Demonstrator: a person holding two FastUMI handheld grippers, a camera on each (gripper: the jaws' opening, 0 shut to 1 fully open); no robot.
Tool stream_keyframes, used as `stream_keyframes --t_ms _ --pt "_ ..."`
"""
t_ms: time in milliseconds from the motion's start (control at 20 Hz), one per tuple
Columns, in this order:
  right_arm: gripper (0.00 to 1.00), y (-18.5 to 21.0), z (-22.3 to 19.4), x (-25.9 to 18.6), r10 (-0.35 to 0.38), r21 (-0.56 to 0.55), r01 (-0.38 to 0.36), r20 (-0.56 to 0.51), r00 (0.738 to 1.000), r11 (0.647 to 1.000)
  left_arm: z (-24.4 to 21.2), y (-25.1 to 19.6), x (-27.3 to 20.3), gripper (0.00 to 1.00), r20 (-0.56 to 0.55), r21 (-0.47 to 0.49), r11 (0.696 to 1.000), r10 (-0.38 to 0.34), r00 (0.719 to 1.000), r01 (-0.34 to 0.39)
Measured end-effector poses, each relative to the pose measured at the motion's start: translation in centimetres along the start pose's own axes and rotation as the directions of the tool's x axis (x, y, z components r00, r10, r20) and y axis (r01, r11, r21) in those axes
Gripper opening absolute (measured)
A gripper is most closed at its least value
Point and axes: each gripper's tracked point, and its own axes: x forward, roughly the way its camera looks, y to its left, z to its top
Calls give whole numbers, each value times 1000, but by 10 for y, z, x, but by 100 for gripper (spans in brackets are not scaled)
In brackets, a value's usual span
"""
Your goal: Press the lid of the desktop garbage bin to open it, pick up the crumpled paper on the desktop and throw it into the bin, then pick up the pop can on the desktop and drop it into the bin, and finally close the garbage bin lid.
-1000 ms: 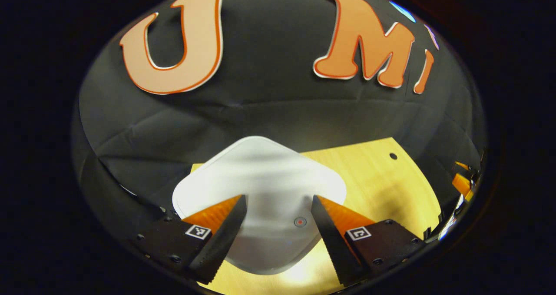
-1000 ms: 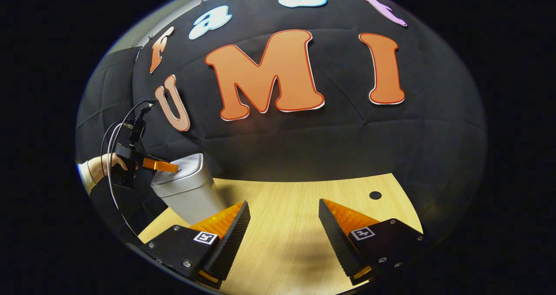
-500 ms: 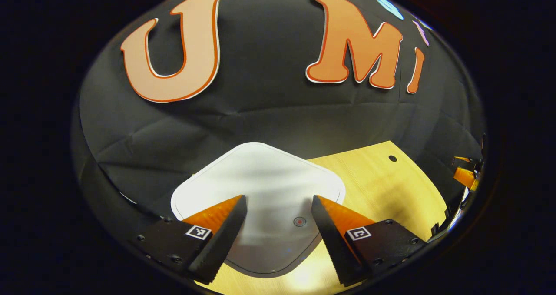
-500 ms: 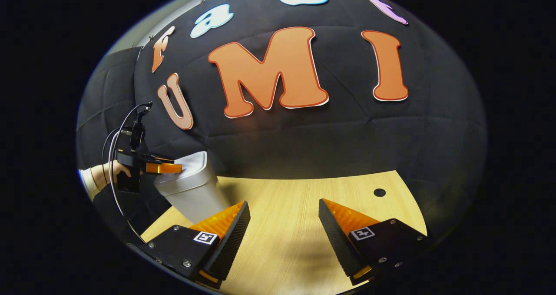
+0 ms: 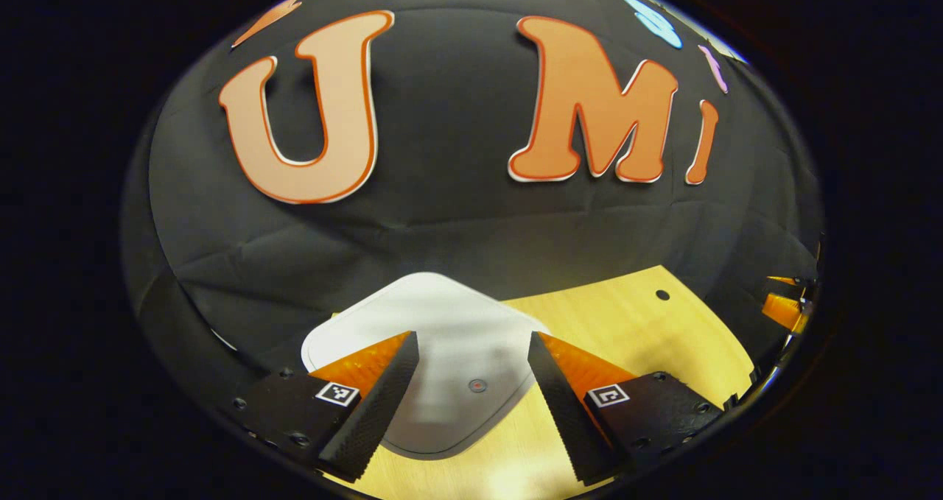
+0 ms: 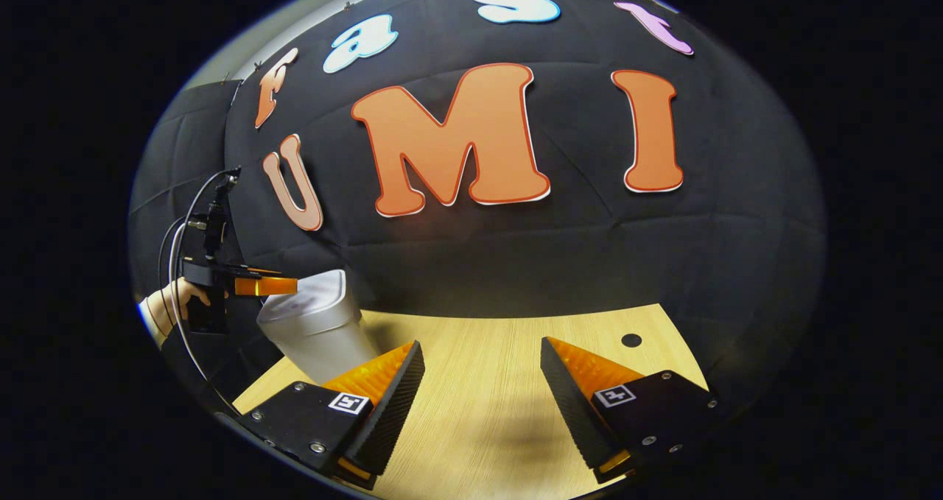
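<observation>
Hovering left gripper [image 5: 471,382] spread wide just above the bin's closed white lid [image 5: 442,323], right gripper [image 6: 482,389] likewise spread and empty over bare wooden desk [image 6: 486,338], bin [image 6: 317,331] off to its left.

a pale wooden desktop [image 6: 486,382] with a small dark round hole [image 6: 631,339] near its far edge.

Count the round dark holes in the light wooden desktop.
1. The round dark hole lies near the light wooden desktop's far right edge, also seen in the left gripper view. Others may be hidden.
</observation>
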Motion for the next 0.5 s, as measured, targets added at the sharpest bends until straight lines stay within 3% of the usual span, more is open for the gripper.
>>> stream_keyframes --t_ms 300,500 --pt "95 6 1 -10 -27 -48 28 22 999 998 16 -64 -25 96 102 -32 994 -103 989 107" --pt "95 8 2 -18 -42 -64 45 51 998 997 21 -81 -41 96 174 -15 996 -89 981 93"
